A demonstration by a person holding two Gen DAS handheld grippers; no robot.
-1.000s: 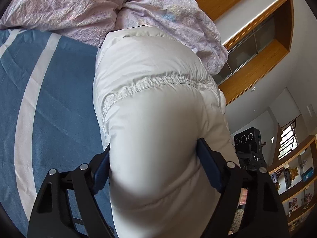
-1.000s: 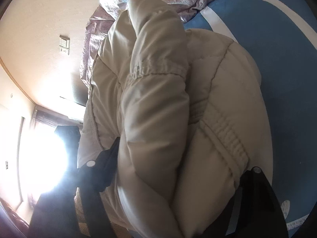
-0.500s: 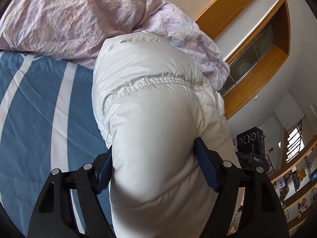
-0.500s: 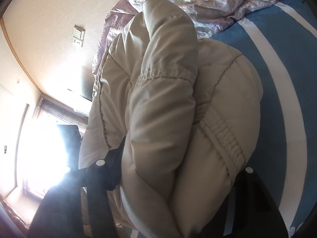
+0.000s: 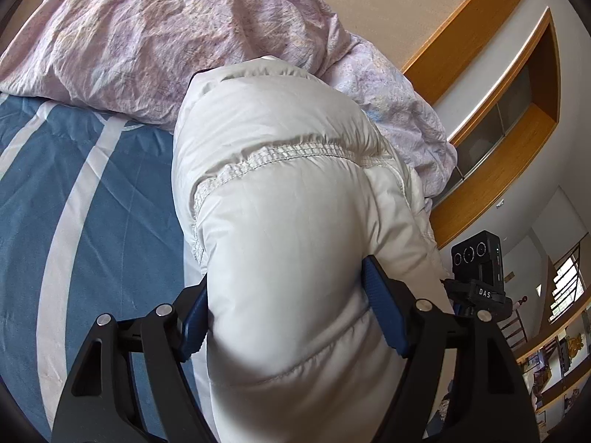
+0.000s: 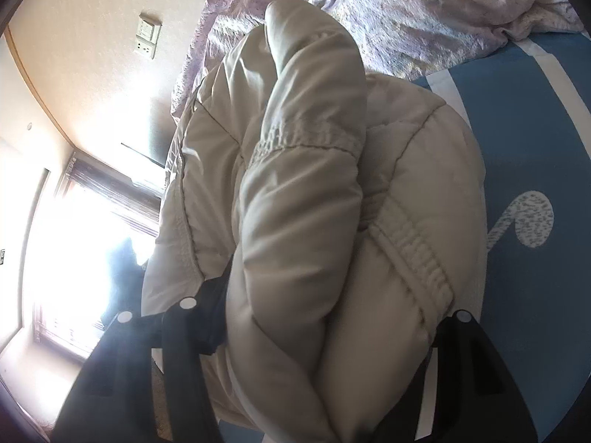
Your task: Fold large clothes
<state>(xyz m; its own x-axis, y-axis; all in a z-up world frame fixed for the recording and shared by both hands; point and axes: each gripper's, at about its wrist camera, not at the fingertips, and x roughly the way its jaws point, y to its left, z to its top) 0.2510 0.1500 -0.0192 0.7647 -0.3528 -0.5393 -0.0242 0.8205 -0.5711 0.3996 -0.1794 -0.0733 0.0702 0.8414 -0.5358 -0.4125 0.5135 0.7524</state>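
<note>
Bedsheet, blue with pale stripes, lies left of the jacket. That white puffy jacket is bundled on the sheet, its far end against the lilac duvet. The left gripper clamps a thick fold of jacket between its blue pads. The right gripper seems to squeeze the jacket too, though glare hides its pads.

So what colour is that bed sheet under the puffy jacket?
Blue with broad white stripes; the bed sheet shows best in the left wrist view.
</note>
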